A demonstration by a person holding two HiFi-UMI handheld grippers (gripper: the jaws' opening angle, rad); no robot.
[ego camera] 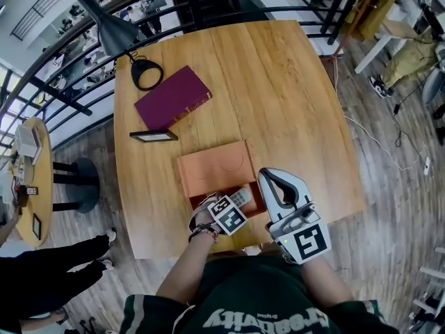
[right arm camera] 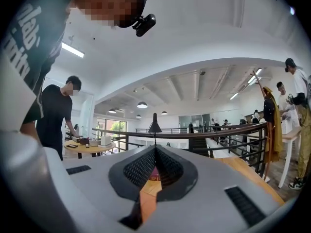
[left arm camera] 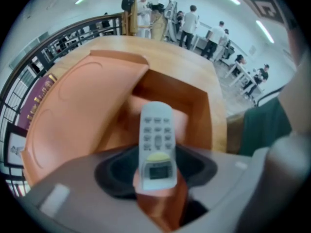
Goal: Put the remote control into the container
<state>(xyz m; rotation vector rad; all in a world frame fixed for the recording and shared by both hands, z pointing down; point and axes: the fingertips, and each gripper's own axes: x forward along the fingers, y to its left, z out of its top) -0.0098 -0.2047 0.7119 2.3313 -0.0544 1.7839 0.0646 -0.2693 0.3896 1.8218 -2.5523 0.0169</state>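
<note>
A pale grey remote control with buttons and a small screen is clamped at its near end in my left gripper, which is shut on it. The remote hangs over the open orange box container, whose lid lies folded back to the left. In the head view the remote points into the container near the table's front edge, with the left gripper behind it. My right gripper stands just right of the box, tilted upward. Its jaws are shut, with nothing between them.
On the round wooden table a maroon book, a black desk lamp and a small dark frame lie beyond the box. A black railing curves behind the table. A person's legs show at lower left.
</note>
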